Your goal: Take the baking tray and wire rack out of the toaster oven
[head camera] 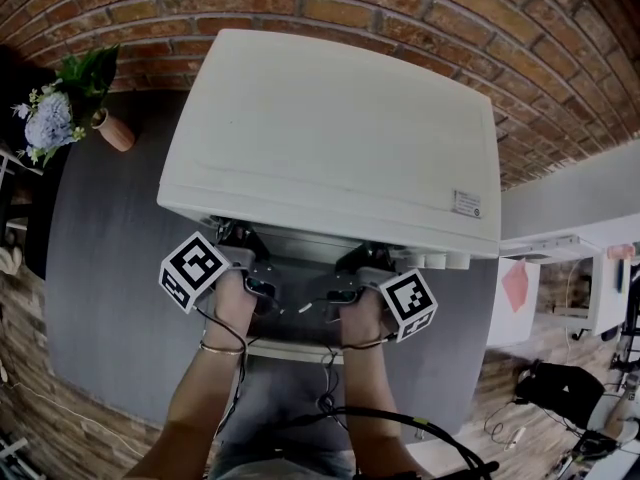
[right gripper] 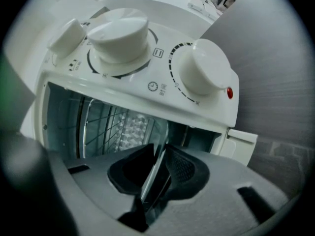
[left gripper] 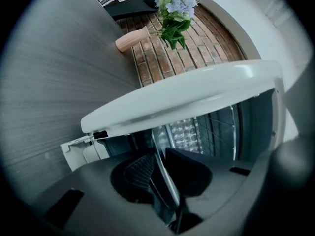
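The white toaster oven stands on the grey table with its front open toward me. Both grippers reach into the opening side by side. In the left gripper view the thin metal rim of the baking tray runs between the pads of the left gripper, which is shut on it. The right gripper is likewise shut on the tray's rim. The wire rack shows deeper inside, behind the embossed tray. From the head view the oven's top hides the tray; the left gripper and right gripper show there.
The lowered oven door lies under my wrists. Two white knobs sit above the right gripper. A pink vase of flowers stands at the table's far left by the brick wall. Cables hang near me.
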A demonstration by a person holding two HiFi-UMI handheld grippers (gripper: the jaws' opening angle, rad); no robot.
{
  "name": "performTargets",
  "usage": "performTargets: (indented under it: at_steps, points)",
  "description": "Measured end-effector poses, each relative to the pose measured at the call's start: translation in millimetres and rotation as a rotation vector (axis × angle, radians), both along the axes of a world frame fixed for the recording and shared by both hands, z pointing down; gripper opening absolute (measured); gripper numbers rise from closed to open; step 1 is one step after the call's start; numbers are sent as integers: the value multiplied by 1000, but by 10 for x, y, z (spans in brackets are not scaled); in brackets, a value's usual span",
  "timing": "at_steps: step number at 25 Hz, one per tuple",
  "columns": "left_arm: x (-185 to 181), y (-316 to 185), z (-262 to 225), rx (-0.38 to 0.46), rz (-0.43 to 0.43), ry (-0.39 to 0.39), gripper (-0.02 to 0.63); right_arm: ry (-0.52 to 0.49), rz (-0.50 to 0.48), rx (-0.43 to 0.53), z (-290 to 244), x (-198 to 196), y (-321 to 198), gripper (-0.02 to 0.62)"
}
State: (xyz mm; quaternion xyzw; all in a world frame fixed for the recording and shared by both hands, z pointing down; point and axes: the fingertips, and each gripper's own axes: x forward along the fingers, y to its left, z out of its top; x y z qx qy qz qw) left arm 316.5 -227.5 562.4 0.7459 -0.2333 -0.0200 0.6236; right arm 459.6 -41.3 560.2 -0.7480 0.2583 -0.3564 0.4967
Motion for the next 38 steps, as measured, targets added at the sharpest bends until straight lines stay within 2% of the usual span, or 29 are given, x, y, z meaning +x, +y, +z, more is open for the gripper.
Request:
performTargets:
  at_steps: [20,34,38]
  points:
    - [-213,165,4,-37,2,-26,63,-13,-13,2,2,-196,154,63]
    - [-403,316,15,-64,13,-28,58,-36,-2,-29,6,-410,314,63]
    - [-461,372,8,-68,12,-28,58,-17,-12,-16,-1,-446,362,61]
